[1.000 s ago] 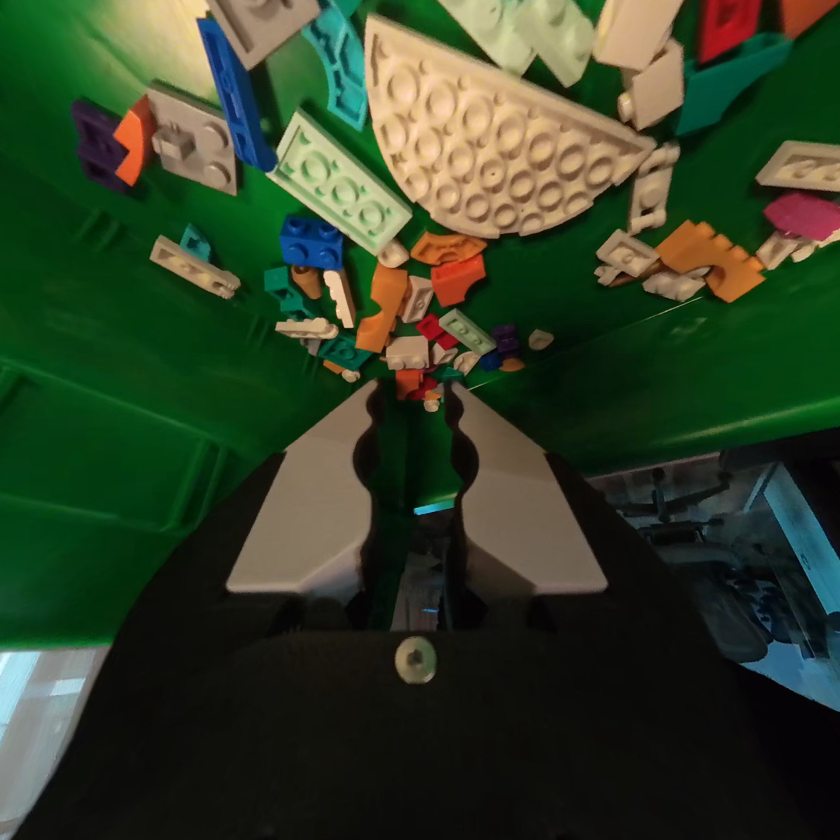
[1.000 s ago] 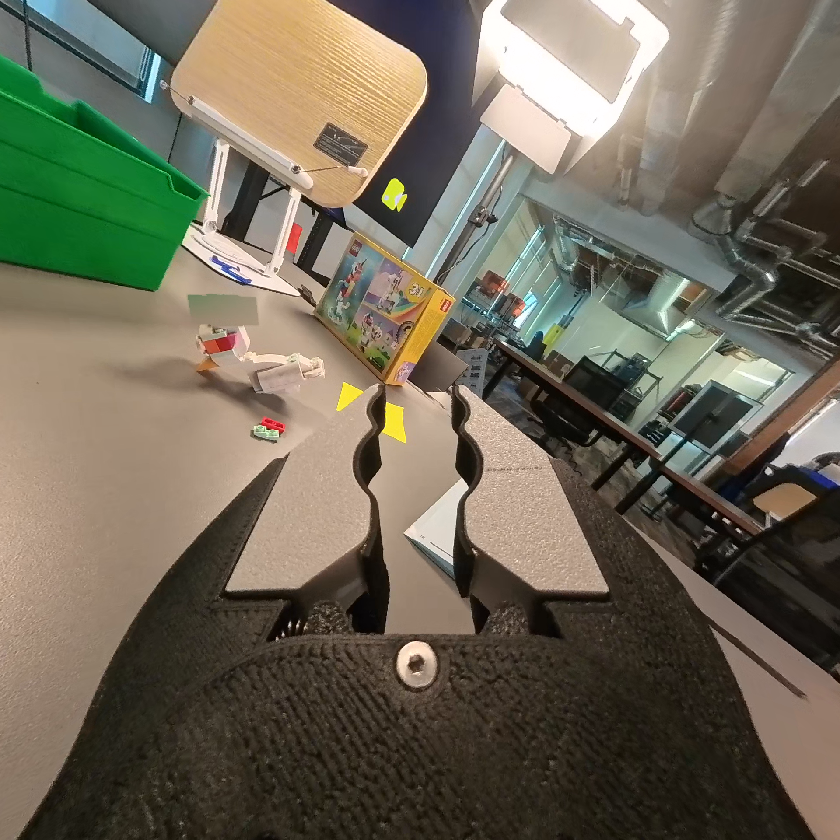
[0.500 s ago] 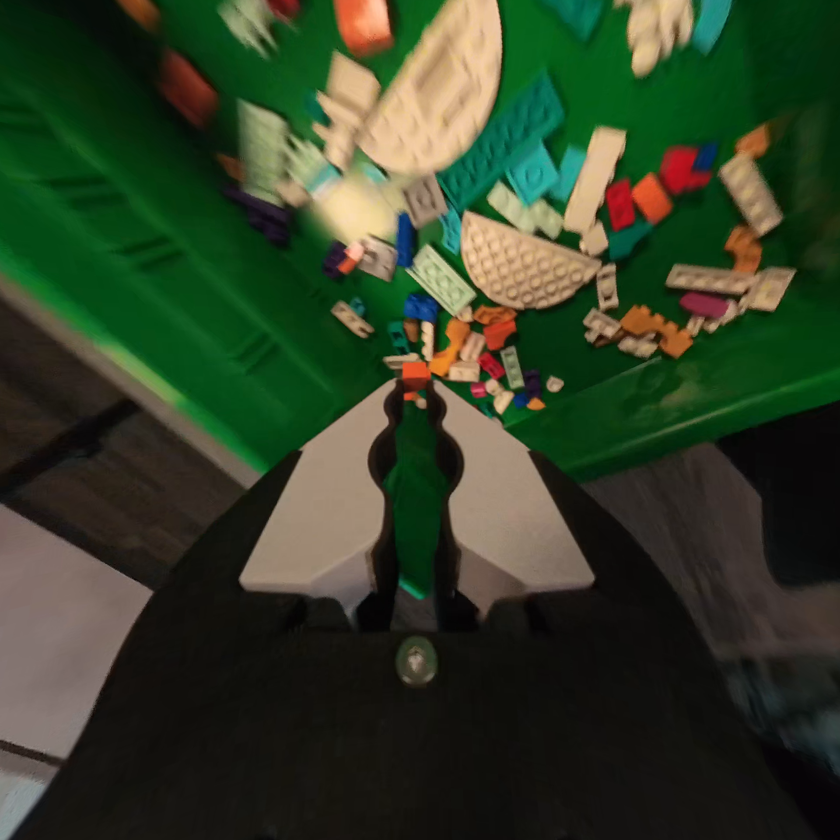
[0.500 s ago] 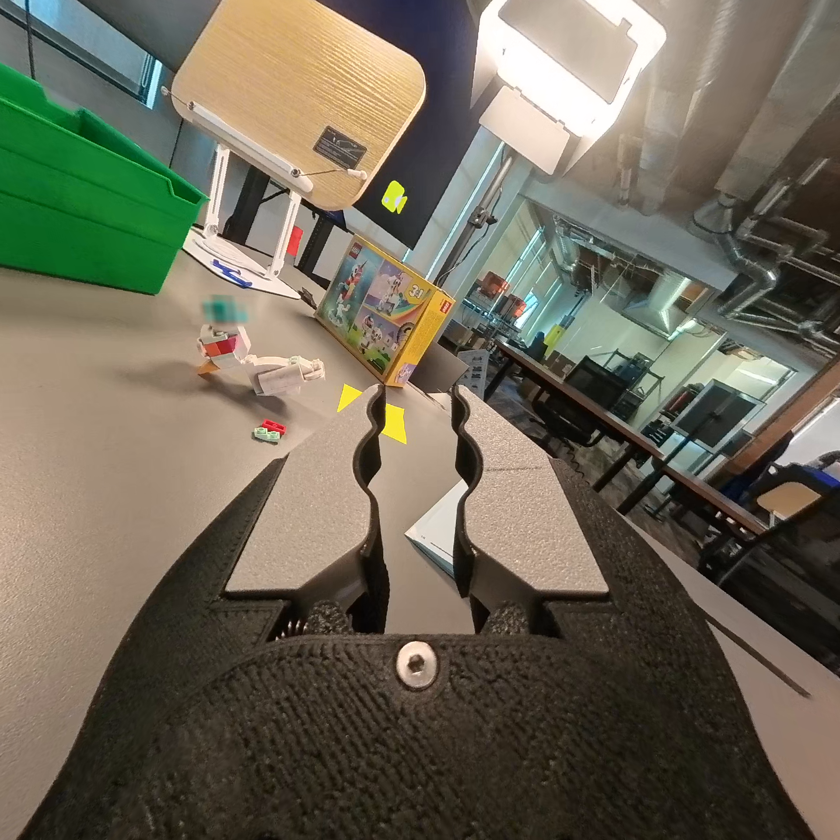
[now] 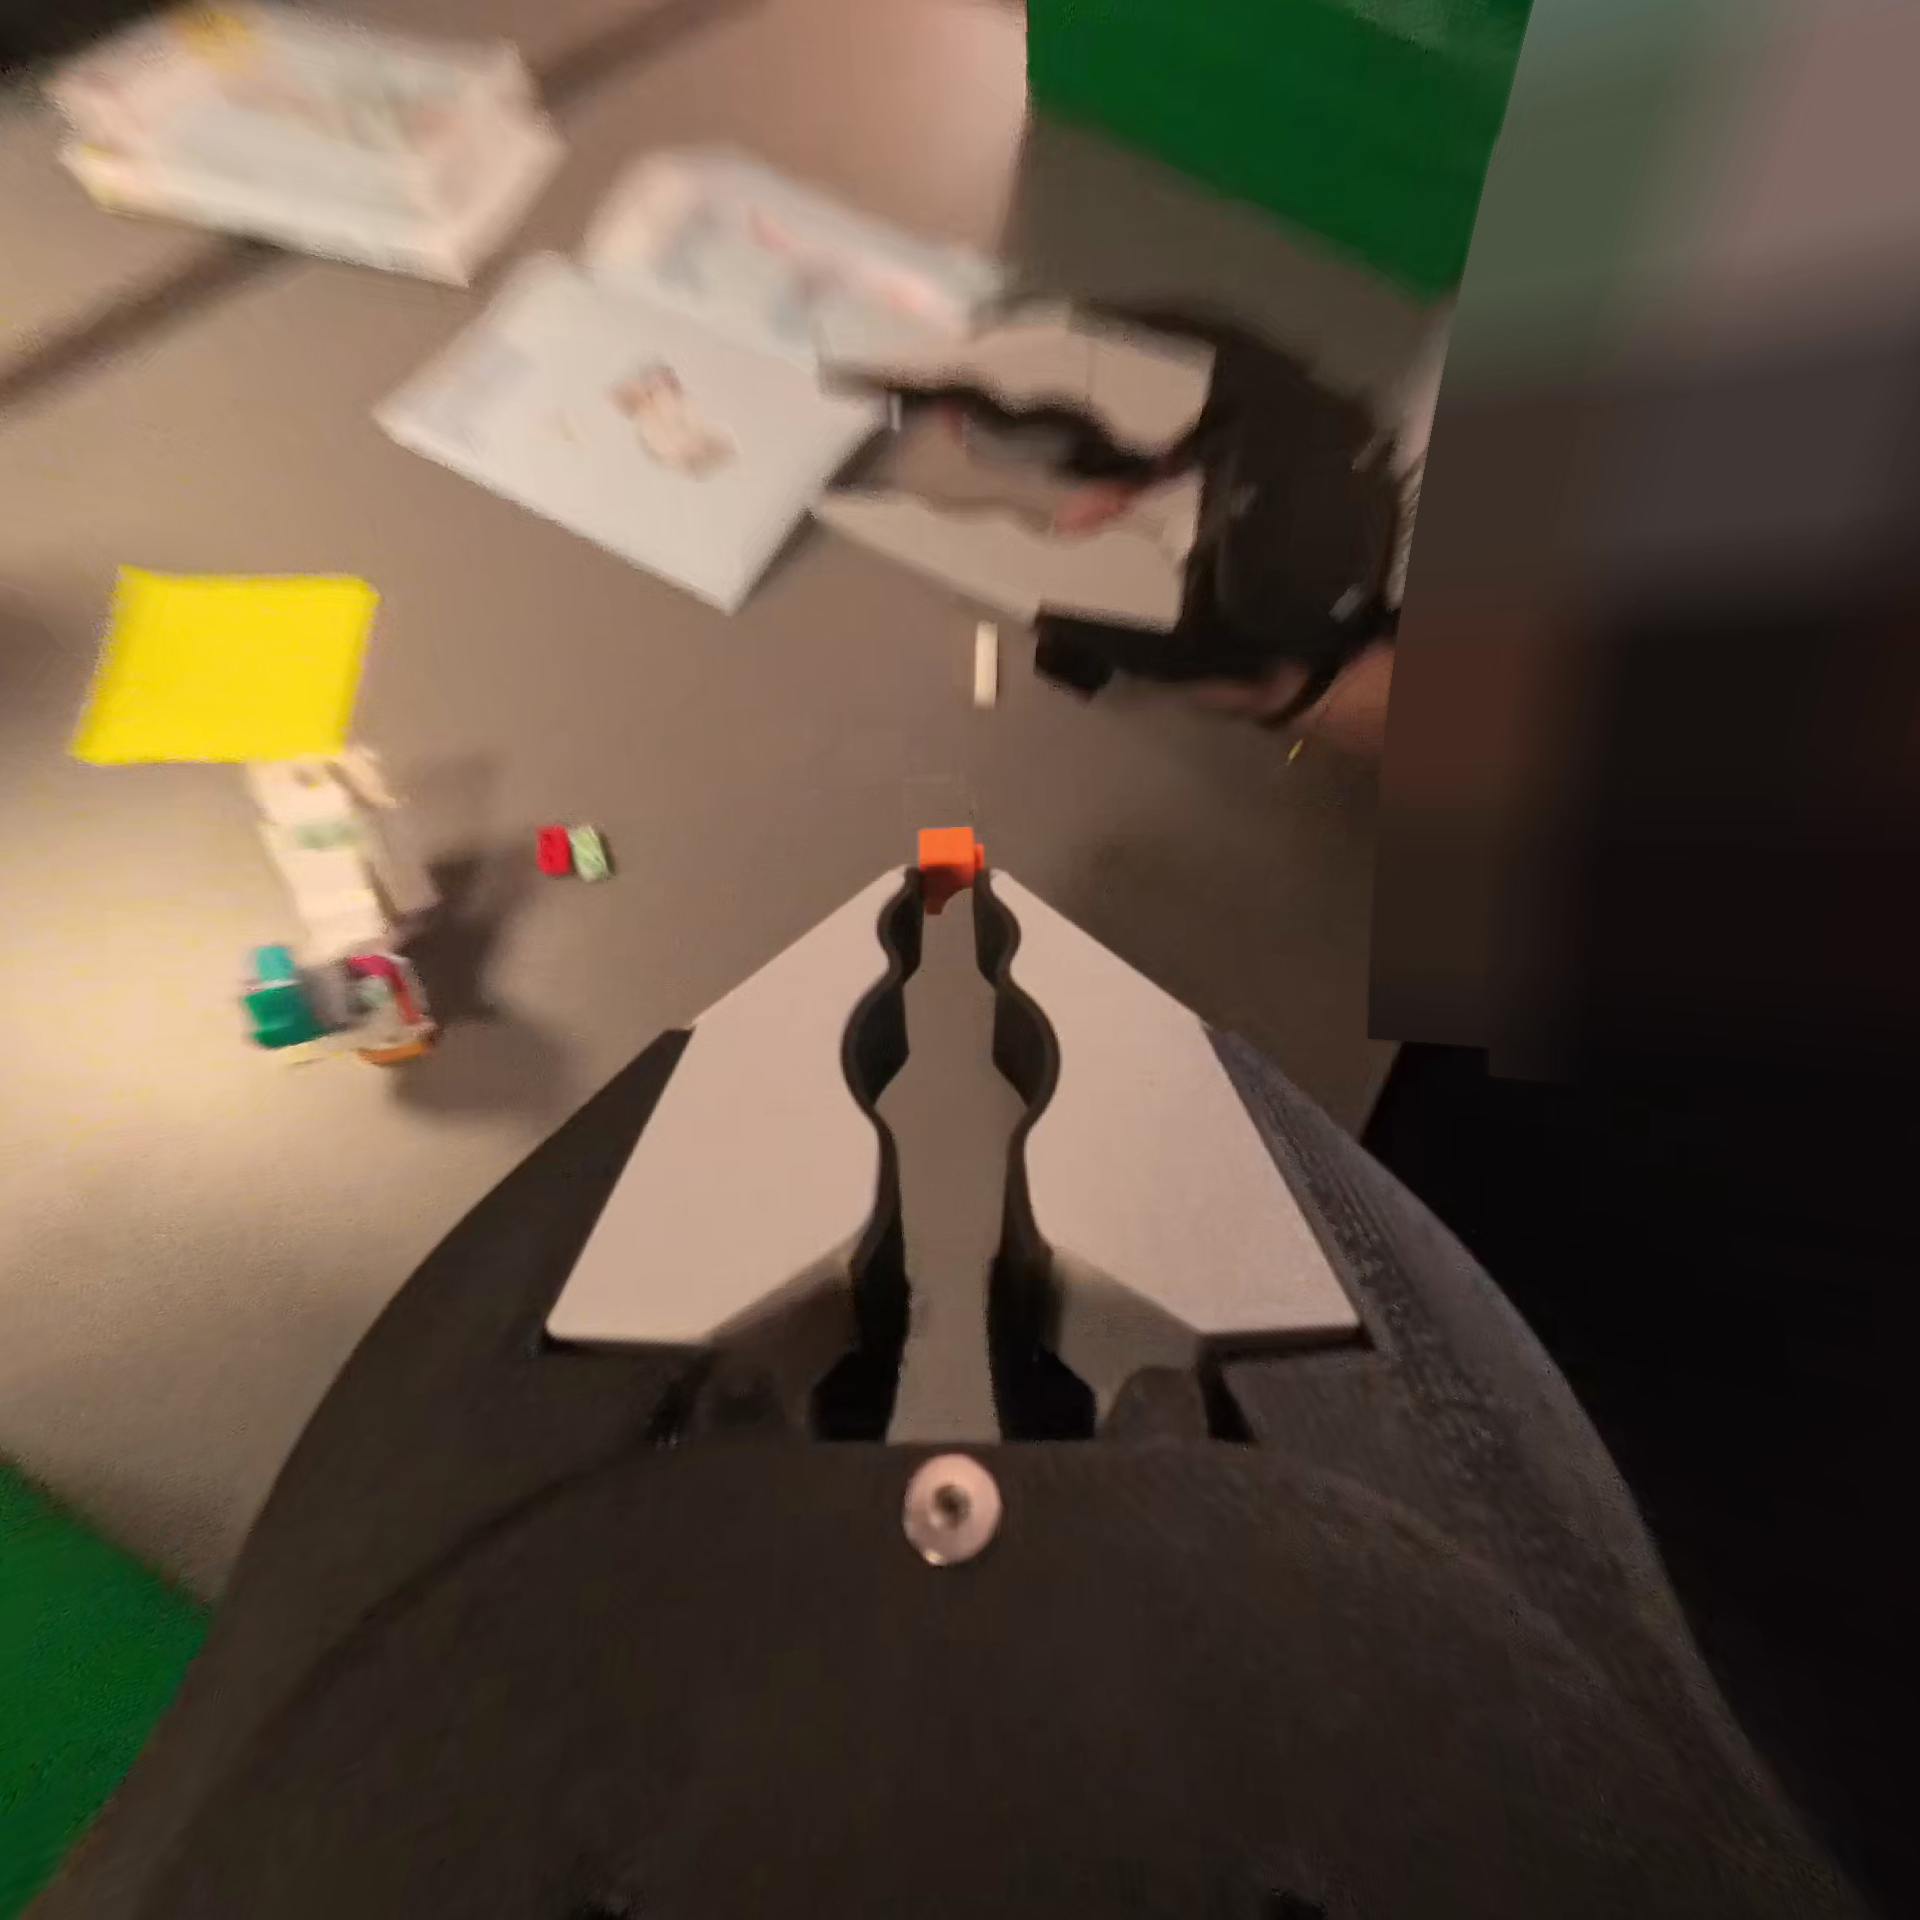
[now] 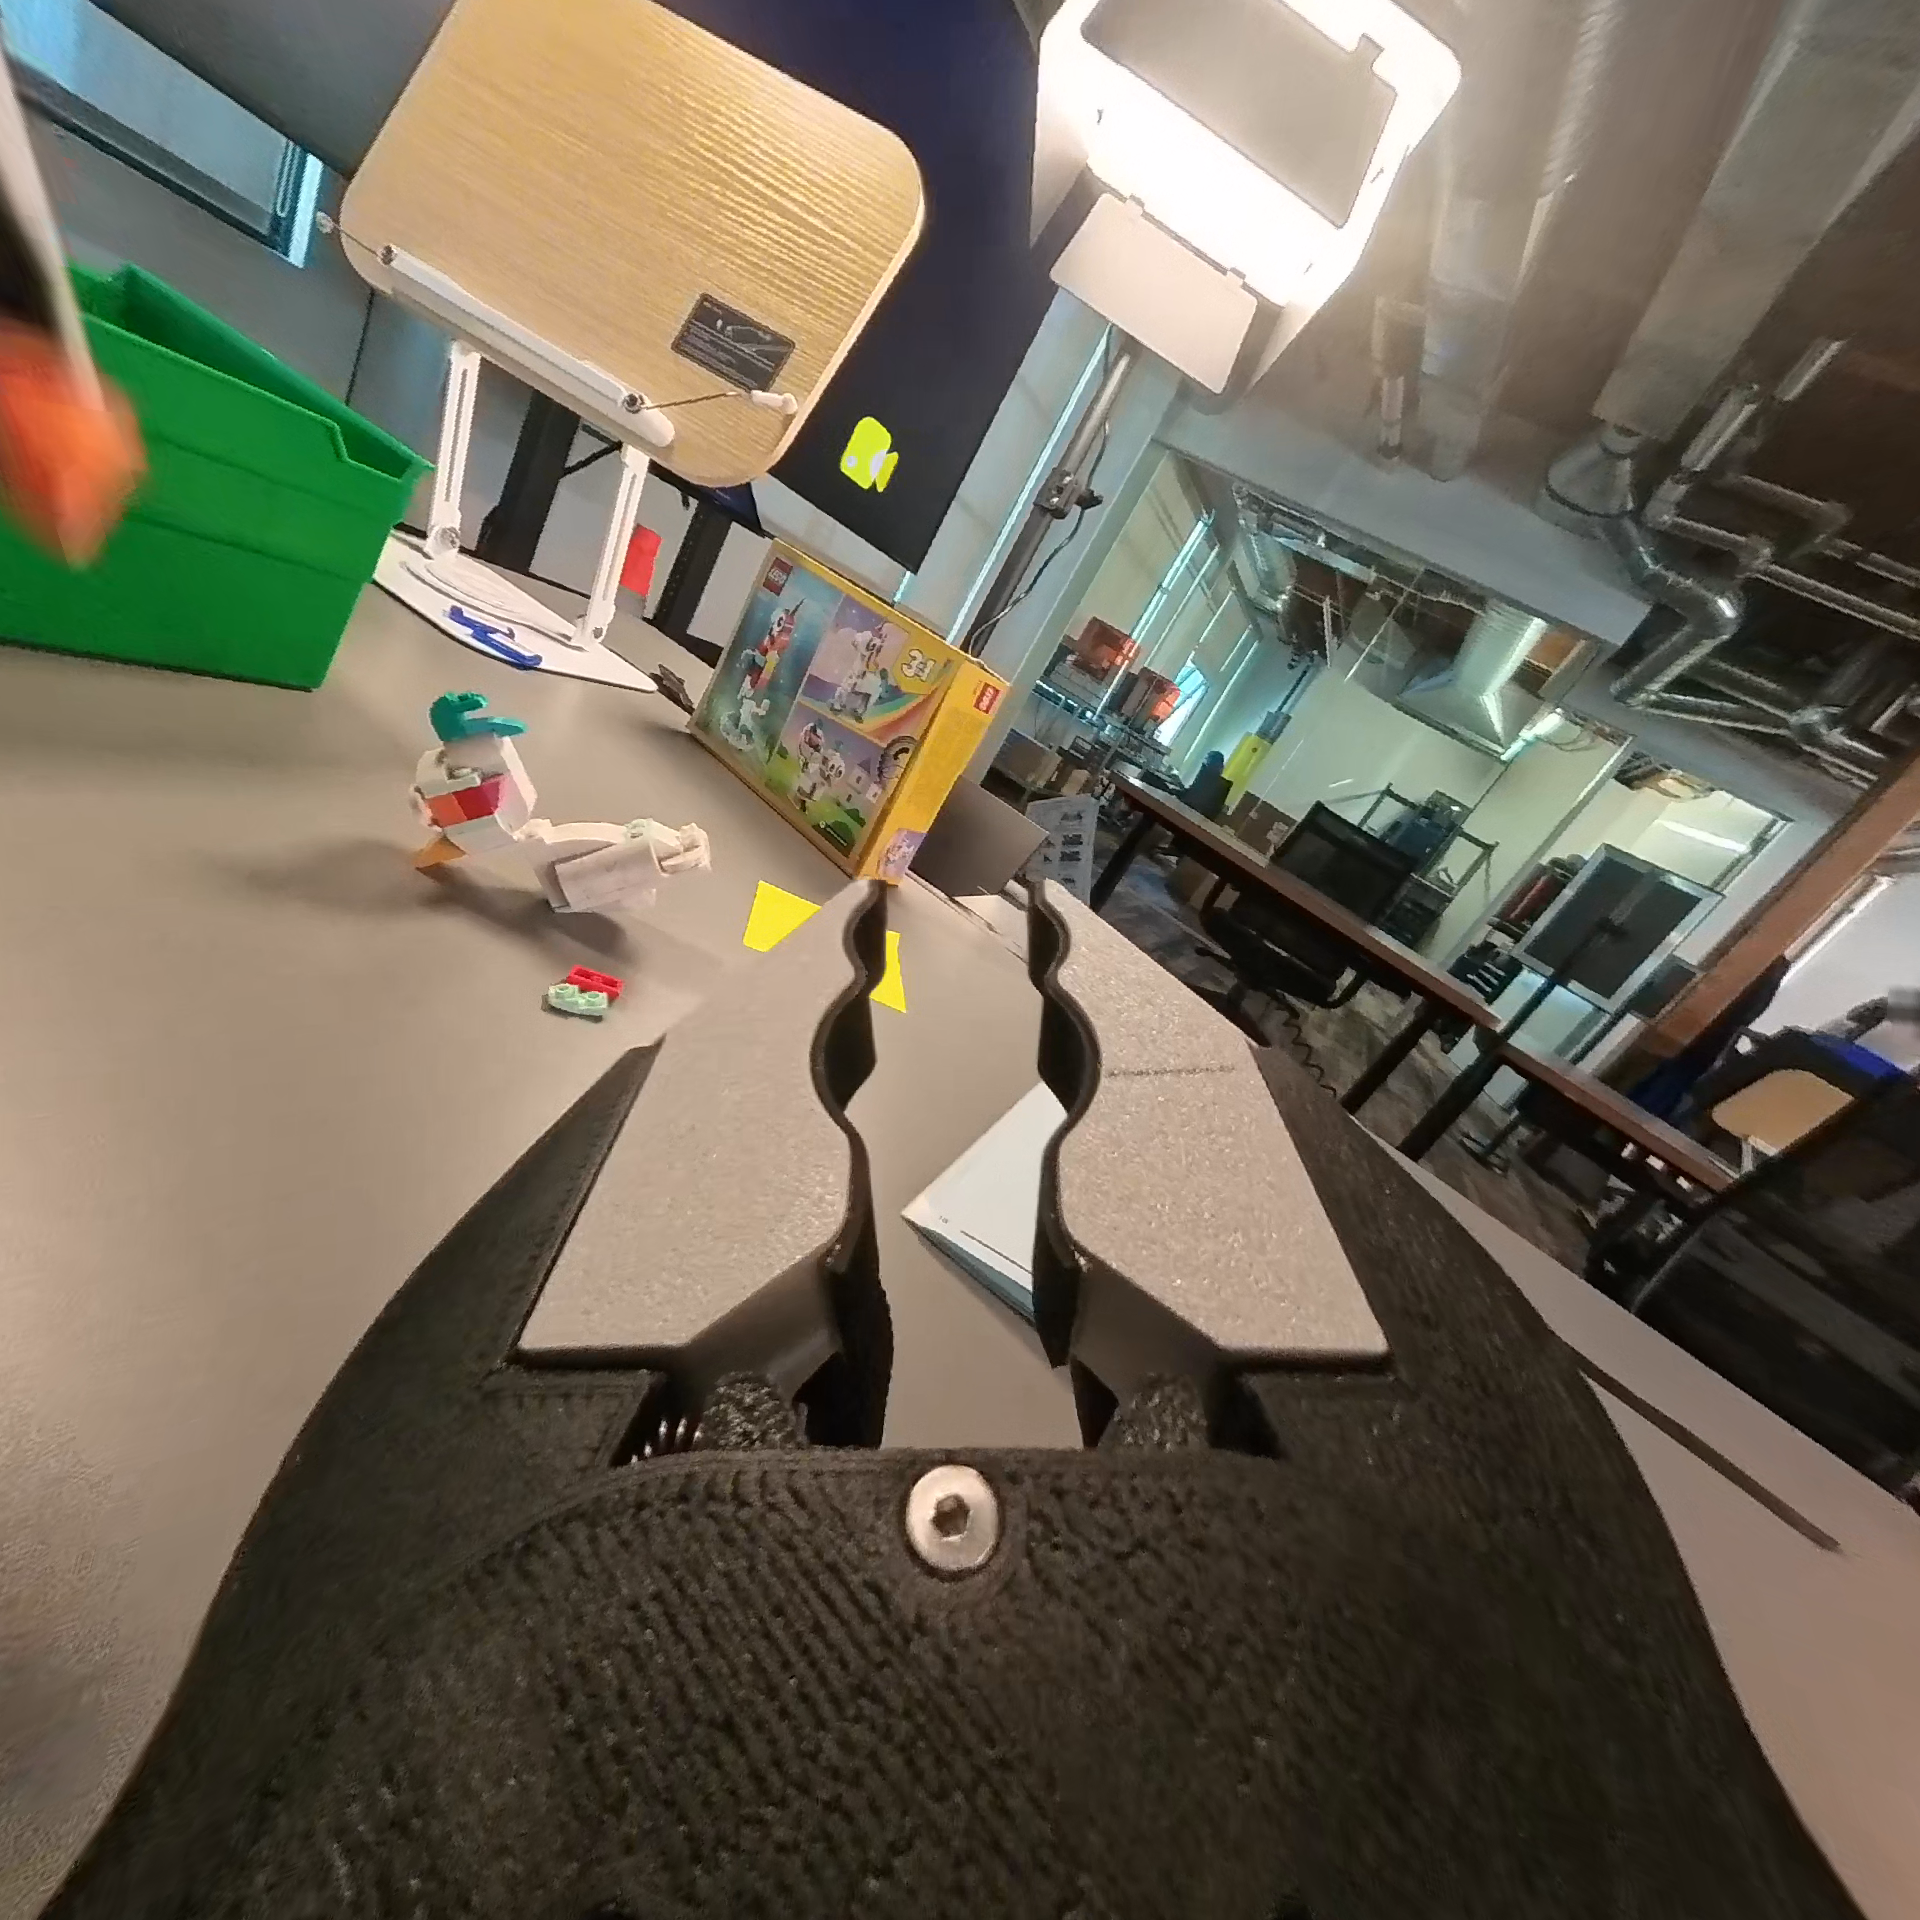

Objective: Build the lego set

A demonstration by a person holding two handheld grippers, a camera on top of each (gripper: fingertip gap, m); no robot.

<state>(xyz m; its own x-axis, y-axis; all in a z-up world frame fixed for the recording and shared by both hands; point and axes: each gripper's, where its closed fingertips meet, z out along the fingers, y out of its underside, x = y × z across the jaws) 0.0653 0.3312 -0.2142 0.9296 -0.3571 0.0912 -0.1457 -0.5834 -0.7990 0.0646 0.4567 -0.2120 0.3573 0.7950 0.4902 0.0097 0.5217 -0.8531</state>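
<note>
My left gripper (image 5: 948,883) is shut on a small orange brick (image 5: 948,854) and holds it above the grey table. The brick also shows, blurred, at the far left of the right wrist view (image 6: 62,468). A partly built white model with a teal top (image 6: 488,800) lies on the table; in the left wrist view (image 5: 332,935) it is to the left of my gripper. A small red and pale green piece pair (image 6: 584,989) lies near it, also in the left wrist view (image 5: 574,852). My right gripper (image 6: 954,904) is open and empty, low over the table.
A green bin (image 6: 208,540) stands at the left. A wooden stand (image 6: 634,249), the yellow set box (image 6: 852,748) and a yellow square (image 5: 223,665) are on the table. Open instruction booklets (image 5: 623,436) lie beyond the left gripper. The right gripper shows, blurred, at the far right (image 5: 1226,540). My hands' fingertips stand some 12 cm from each other.
My left gripper closed on the orange brick in the green bin, lifted out and swung over the table. The right gripper has hardly moved.
</note>
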